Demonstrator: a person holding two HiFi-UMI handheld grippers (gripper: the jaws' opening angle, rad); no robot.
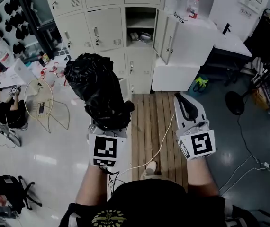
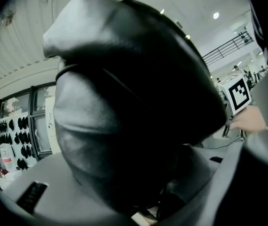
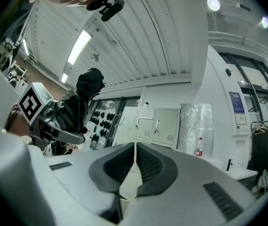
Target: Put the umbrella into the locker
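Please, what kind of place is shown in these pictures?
Probably a locker area in a workshop or lab: a bank of grey metal lockers, an open locker among them, and a cluttered table to the side.

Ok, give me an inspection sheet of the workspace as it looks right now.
Surface: wooden floor strip, leading to the lockers; one compartment open.
Job's things: black umbrella, folded, gripped in the left tool.
Clutter: bottle on white cabinet; black fan at right.
Grippers: left tool shut on umbrella; right tool shut, empty.
Cables: white cable across the boards.
Surroundings: seated person at left.
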